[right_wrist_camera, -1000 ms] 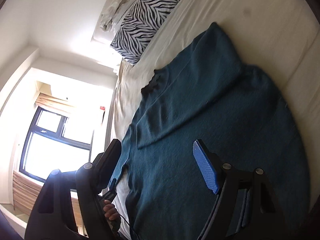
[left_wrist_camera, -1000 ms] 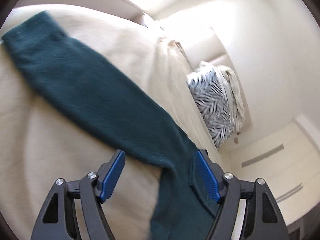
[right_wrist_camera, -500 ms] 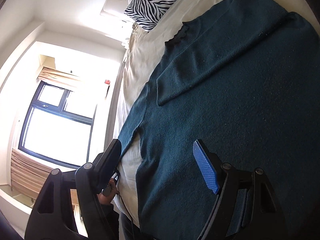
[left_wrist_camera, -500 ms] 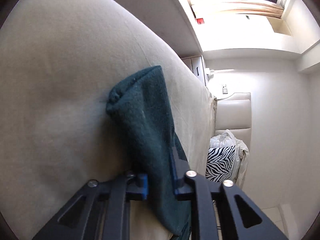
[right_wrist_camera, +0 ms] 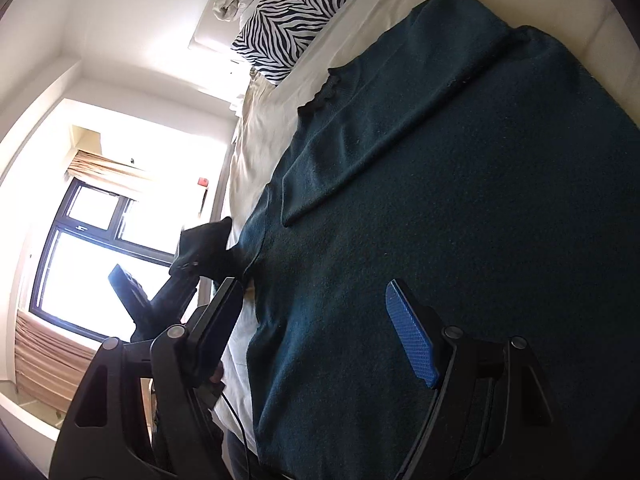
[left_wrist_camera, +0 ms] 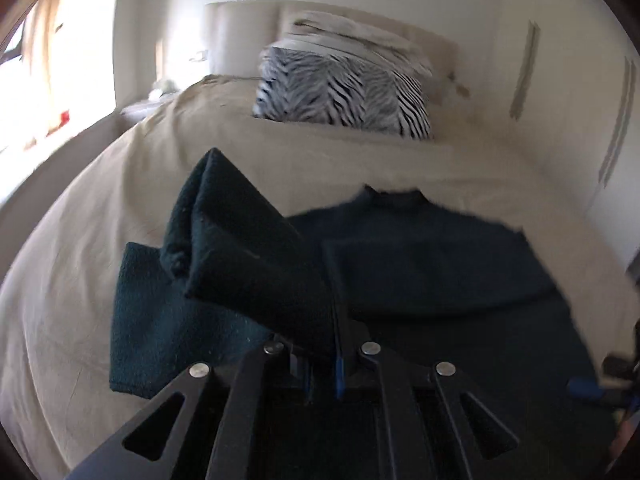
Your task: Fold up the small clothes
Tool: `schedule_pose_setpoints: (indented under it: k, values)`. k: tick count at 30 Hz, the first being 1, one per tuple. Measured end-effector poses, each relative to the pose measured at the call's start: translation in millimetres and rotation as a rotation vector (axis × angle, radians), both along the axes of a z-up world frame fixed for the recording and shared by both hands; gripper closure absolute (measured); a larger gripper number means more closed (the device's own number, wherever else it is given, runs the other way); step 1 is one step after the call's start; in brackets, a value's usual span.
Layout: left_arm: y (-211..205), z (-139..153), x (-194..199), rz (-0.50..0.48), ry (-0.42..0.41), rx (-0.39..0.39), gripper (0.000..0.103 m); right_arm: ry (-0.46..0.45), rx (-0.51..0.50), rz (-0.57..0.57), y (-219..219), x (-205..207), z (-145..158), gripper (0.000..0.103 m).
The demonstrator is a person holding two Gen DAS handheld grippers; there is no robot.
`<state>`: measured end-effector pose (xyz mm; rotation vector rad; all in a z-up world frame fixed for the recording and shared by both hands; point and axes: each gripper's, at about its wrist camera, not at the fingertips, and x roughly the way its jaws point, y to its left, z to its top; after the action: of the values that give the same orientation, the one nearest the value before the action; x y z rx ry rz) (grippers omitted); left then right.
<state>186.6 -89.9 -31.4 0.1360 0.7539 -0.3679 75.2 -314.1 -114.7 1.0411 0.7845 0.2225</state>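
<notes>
A dark teal sweater (right_wrist_camera: 460, 184) lies flat on the beige bed (left_wrist_camera: 100, 208), collar toward the pillows, with one sleeve (right_wrist_camera: 400, 104) folded across its chest. My left gripper (left_wrist_camera: 322, 364) is shut on the other sleeve (left_wrist_camera: 240, 256) and holds it lifted over the sweater's left side. It also shows in the right wrist view (right_wrist_camera: 192, 264). My right gripper (right_wrist_camera: 316, 332) is open and empty, hovering low over the sweater's lower body near its left edge.
A zebra-print pillow (left_wrist_camera: 344, 92) with a pale blanket (left_wrist_camera: 352, 36) on it sits at the head of the bed. A bright window (right_wrist_camera: 100, 248) is beyond the bed's left side. A white wall (left_wrist_camera: 560, 80) runs along the right.
My left gripper closed on the sleeve, lifted it and swung it toward the sweater's body. My right gripper moved lower over the sweater and stayed open.
</notes>
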Motion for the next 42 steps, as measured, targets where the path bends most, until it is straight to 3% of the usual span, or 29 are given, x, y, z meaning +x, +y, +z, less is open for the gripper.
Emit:
schedule_pose_setpoints:
  k: [2,3,5,7,11,14,19,22,23,27,29,34,42]
  values:
    - [-62.0,-31.0,-19.6,-0.124,-0.048,0.255,0.09,0.035,0.0,-0.024,-13.6,-6.1,-5.1,0.029]
    - [-69.9,-42.0,-33.3,-0.161,-0.067,0.323,0.089,0.044,-0.009,-0.033,-20.8,-8.1,-7.4,0.029]
    - [-85.5,-58.6,-52.8,-0.204,-0.095,0.408,0.071,0.059,-0.018,-0.048,-33.0,-10.0,-10.9,0.029]
    - [-67.5,-61.1,-69.9,-0.196,-0.111,0.42,0.058,0.068,-0.024,-0.047,-41.8,-8.2,-13.8,0.029]
    - [-1.5,-37.8,-67.9,-0.106,-0.022,0.21,0.037,0.097,-0.056,-0.009,-37.8,16.2,-16.9,0.029]
    - [33.3,-28.2,-64.5,-0.052,0.042,0.039,0.037,0.119,-0.083,0.044,-13.5,53.3,-15.7,0.029]
    - [80.9,-37.7,-68.0,0.04,0.11,-0.179,0.038,0.148,-0.157,0.147,37.1,112.7,-15.2,0.032]
    - [101.2,-46.8,-62.3,0.094,0.16,-0.273,0.039,0.197,-0.197,0.187,57.8,140.3,-23.8,0.046]
    - [113.9,-48.0,-70.8,0.11,0.171,-0.302,0.041,0.201,-0.217,0.197,63.6,146.8,-24.1,0.057]
    - [139.3,-54.6,-67.8,0.171,0.195,-0.396,0.043,0.177,-0.265,0.246,79.3,159.6,-16.9,0.087]
    - [146.7,-57.7,-67.6,0.188,0.208,-0.424,0.046,0.168,-0.31,0.248,80.4,159.3,-11.2,0.094]
    - [156.8,-53.7,-75.0,0.202,0.183,-0.471,0.049,0.113,-0.399,0.21,68.9,152.5,14.1,0.096]
    - [160.0,-55.2,-74.5,0.21,0.18,-0.48,0.049,-0.036,-0.685,0.206,62.6,157.9,91.6,0.096]
